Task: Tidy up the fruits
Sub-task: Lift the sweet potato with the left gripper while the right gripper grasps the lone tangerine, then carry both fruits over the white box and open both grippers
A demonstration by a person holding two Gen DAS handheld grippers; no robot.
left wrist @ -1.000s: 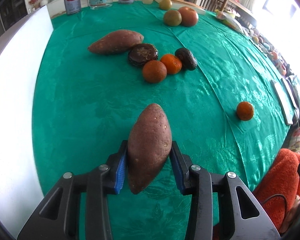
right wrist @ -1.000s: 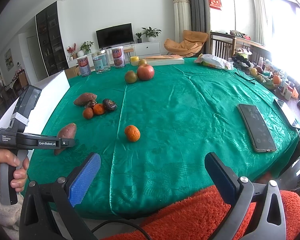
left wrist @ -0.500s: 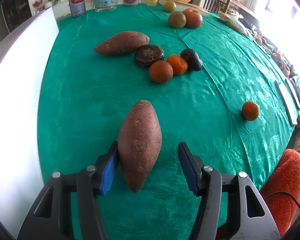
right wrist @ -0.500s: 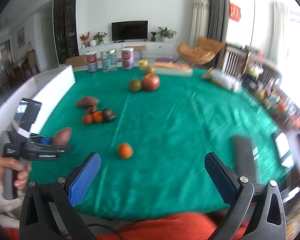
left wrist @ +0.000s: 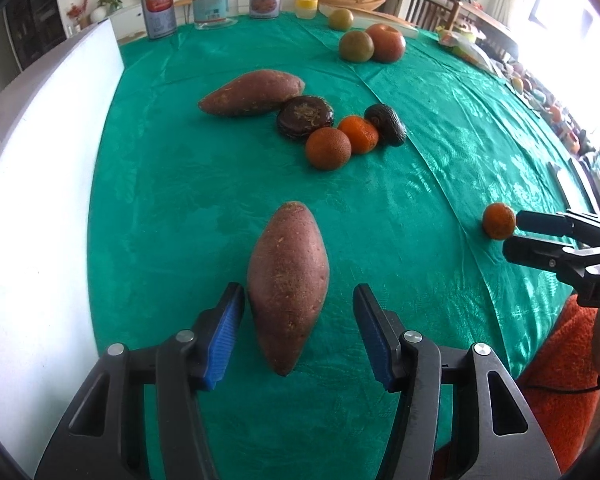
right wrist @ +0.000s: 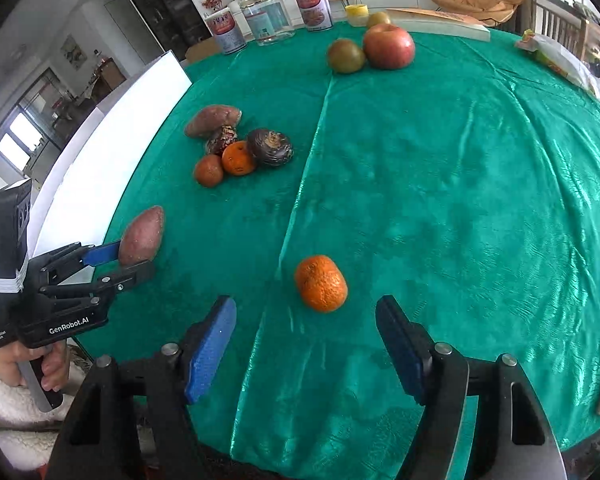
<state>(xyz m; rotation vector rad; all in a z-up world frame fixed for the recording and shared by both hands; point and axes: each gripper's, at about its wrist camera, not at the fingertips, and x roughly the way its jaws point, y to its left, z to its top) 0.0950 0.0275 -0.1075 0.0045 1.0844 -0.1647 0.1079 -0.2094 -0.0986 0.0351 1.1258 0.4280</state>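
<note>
Both grippers stand open over fruit on the green cloth (left wrist: 180,200).
The sweet potato (left wrist: 287,284) is flanked loosely by the left gripper (left wrist: 298,336); jaws just closing slightly. The mandarin (right wrist: 321,283) lies ahead of the right gripper (right wrist: 306,344), whose jaws were just narrowing, untouched.

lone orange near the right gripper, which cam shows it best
The right wrist view: the lone orange sits close, whole and sharp ahead of the open right gripper. The left wrist view shows it small at the frame's edge.

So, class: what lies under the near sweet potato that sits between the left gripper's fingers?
The near sweet potato lies directly on the green tablecloth, between the open pads of the left gripper. The cloth hides the table, and the contact patch is covered.
</note>
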